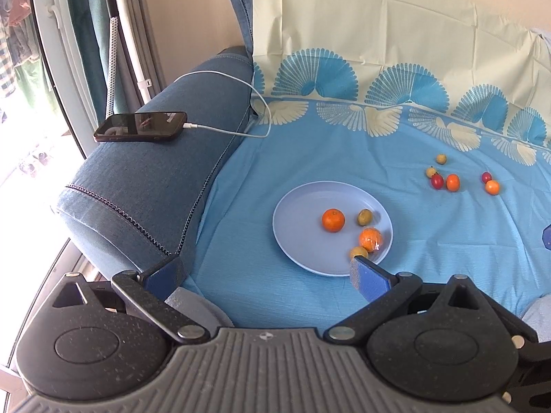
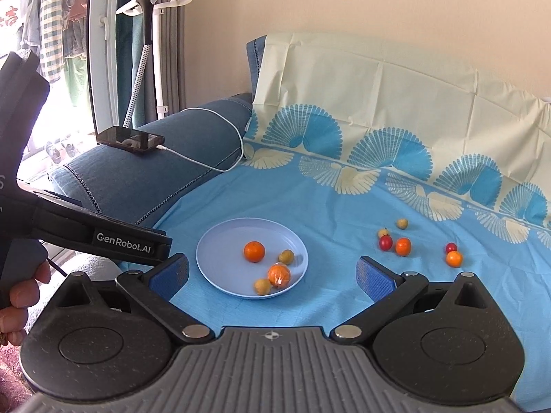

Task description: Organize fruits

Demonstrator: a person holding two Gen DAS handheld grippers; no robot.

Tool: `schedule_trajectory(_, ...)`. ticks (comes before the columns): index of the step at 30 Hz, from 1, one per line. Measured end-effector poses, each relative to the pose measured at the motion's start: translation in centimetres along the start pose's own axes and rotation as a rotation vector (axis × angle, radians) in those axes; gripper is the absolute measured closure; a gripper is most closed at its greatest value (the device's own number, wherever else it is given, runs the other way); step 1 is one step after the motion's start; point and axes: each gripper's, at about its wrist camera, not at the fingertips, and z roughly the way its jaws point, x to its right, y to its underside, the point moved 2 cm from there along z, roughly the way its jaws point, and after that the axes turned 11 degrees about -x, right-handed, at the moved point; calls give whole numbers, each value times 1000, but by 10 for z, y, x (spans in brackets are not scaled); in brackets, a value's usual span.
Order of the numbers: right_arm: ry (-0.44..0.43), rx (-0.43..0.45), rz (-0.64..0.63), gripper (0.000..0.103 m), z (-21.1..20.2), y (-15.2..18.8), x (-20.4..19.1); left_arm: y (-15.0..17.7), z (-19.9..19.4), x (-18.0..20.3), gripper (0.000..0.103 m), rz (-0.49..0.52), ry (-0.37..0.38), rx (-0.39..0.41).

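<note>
A pale blue plate point(image 1: 296, 227) point(image 2: 220, 247) lies on the blue patterned sheet. On it sit an orange point(image 1: 333, 220) point(image 2: 254, 251), a wrapped orange point(image 1: 370, 239) point(image 2: 279, 275) and two small yellow-green fruits point(image 1: 364, 216) point(image 2: 286, 256). Several loose fruits rest on the sheet to the right: small oranges point(image 1: 453, 182) point(image 2: 403, 246), red ones point(image 1: 437, 181) point(image 2: 385, 242) and yellowish ones point(image 1: 441, 158) point(image 2: 402, 223). My left gripper point(image 1: 265, 275) is open, held near the plate's front left. My right gripper point(image 2: 272, 275) is open too, its fingers spanning the plate's near edge from a distance.
A blue sofa armrest point(image 1: 155, 179) on the left carries a black phone point(image 1: 141, 126) with a white charging cable point(image 1: 241, 82). In the right wrist view, a hand point(image 2: 20, 292) holds the left gripper's body at the left edge. A garment steamer point(image 2: 144, 34) stands behind.
</note>
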Motion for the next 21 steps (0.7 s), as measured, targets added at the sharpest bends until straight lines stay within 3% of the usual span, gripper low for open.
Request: schedule_trajectory(21,-11,-23,-7,1,9,-1,1,0,7,-2,0,1,-2,-18)
